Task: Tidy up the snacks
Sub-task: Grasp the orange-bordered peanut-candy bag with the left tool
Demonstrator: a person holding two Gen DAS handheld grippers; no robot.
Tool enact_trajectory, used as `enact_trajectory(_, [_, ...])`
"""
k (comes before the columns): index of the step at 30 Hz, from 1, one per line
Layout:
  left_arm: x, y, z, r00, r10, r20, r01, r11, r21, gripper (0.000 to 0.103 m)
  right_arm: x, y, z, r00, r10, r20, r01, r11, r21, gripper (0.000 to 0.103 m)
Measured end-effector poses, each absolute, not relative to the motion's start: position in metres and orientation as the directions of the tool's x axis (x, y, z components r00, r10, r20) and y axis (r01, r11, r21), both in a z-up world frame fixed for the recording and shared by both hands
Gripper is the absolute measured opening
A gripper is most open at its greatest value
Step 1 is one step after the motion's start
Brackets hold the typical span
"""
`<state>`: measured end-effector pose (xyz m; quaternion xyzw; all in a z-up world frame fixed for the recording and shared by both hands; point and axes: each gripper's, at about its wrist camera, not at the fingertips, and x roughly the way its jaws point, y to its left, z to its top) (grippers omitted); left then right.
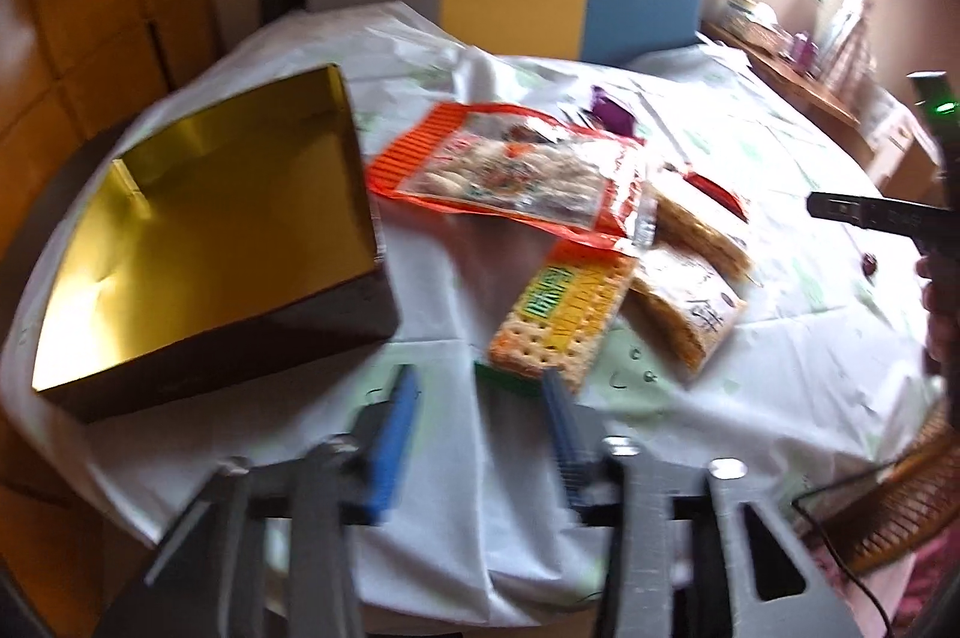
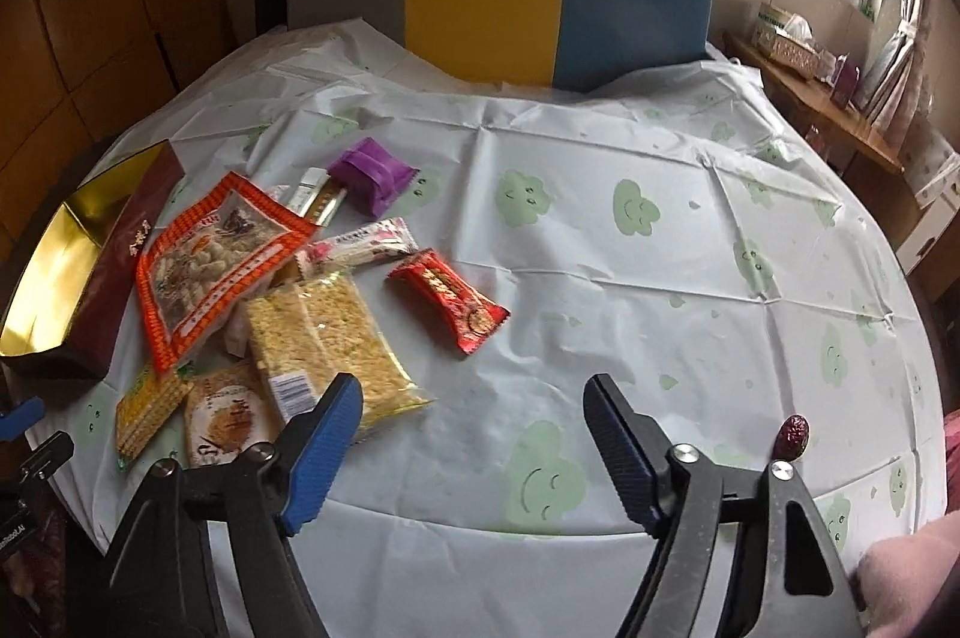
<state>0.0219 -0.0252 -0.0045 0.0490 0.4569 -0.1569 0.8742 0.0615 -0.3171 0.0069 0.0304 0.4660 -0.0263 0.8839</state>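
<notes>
Pale cloth with green smiley clouds covers the round tabletop [image 2: 600,230], and nothing looks sorted yet: the box is bare inside and every packet lies loose, so I'd judge this the first pick just being lined up. Nearest, the left tongs [image 1: 480,386] hang spread and empty just short of the cracker pack [image 1: 564,320], which lies flat with its near end toward them; the right tongs [image 2: 474,398] are likewise wide apart, holding nothing, over bare cloth beside the yellow noodle-like packet [image 2: 336,338]. Just beyond sit a tan pouch [image 1: 690,302], the big orange bag [image 1: 516,164] lying partly over its neighbours, a red bar [image 2: 450,299], then a purple packet [image 2: 372,173] farthest back. Left of the pile stands the gold-lined box [image 1: 204,230] (open, mouth up). Next move, I reckon: ease the left tongs down over the cracker pack's edge, pinch gently since crackers break, and carry it leftward into the box.
</notes>
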Motion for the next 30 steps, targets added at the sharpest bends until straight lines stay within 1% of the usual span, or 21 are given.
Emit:
enact_trajectory(2, [0.032, -0.028, -0.002, 0.491, -0.278, -0.826, 0.335, 0.935, -0.115, 0.035, 0.065, -0.332, -0.002, 0.536, 0.009, -0.844, 0.105, 0.992, 0.077, 0.057])
enact_trajectory(3, [0.040, -0.028, -0.001, 0.450, -0.322, -0.833, 0.327, 0.927, -0.182, 0.035, 0.066, -0.337, -0.004, 0.519, 0.022, -0.854, 0.124, 0.987, 0.100, 0.055])
enact_trajectory(5, [0.053, -0.033, 0.000, 0.419, -0.364, -0.832, 0.307, 0.919, -0.248, 0.035, 0.067, -0.338, -0.005, 0.516, 0.050, -0.855, 0.126, 0.983, 0.133, 0.054])
enact_trajectory(9, [0.073, -0.049, 0.005, 0.402, -0.425, -0.811, 0.284, 0.900, -0.331, 0.034, 0.065, -0.329, -0.002, 0.527, 0.056, -0.848, 0.085, 0.989, 0.118, 0.054])
enact_trajectory(12, [0.087, -0.061, -0.003, 0.390, -0.444, -0.806, 0.232, 0.895, -0.381, 0.039, 0.065, -0.328, 0.001, 0.536, 0.051, -0.843, 0.079, 0.991, 0.110, 0.054])
enact_trajectory(14, [0.094, -0.063, -0.009, 0.385, -0.438, -0.812, 0.183, 0.899, -0.398, 0.039, 0.066, -0.329, 0.003, 0.544, 0.054, -0.838, 0.081, 0.990, 0.117, 0.054])
enact_trajectory(17, [0.104, -0.067, -0.017, 0.408, -0.446, -0.797, 0.122, 0.891, -0.436, 0.039, 0.065, -0.332, 0.006, 0.556, 0.053, -0.829, 0.088, 0.989, 0.122, 0.054])
enact_trajectory(19, [0.107, -0.067, -0.019, 0.421, -0.457, -0.783, 0.090, 0.880, -0.466, 0.042, 0.064, -0.333, 0.008, 0.562, 0.053, -0.826, 0.092, 0.988, 0.126, 0.054])
enact_trajectory(21, [0.112, -0.064, -0.024, 0.445, -0.446, -0.777, 0.047, 0.878, -0.477, 0.043, 0.064, -0.334, 0.010, 0.569, 0.049, -0.821, 0.096, 0.988, 0.125, 0.054])
enact_trajectory(23, [0.119, -0.062, -0.031, 0.452, -0.440, -0.776, 0.002, 0.870, -0.493, 0.045, 0.064, -0.334, 0.012, 0.577, 0.052, -0.815, 0.096, 0.987, 0.131, 0.054])
enact_trajectory(26, [0.126, -0.059, -0.041, 0.455, -0.437, -0.776, -0.046, 0.859, -0.510, 0.046, 0.063, -0.334, 0.013, 0.582, 0.051, -0.812, 0.097, 0.987, 0.132, 0.054])
enact_trajectory(29, [0.127, -0.057, -0.047, 0.447, -0.466, -0.763, -0.068, 0.833, -0.549, 0.044, 0.063, -0.334, 0.014, 0.584, 0.052, -0.810, 0.093, 0.987, 0.130, 0.054])
enact_trajectory(30, [0.128, -0.057, -0.048, 0.449, -0.461, -0.765, -0.068, 0.836, -0.544, 0.036, 0.063, -0.333, 0.014, 0.584, 0.051, -0.810, 0.091, 0.988, 0.127, 0.054])
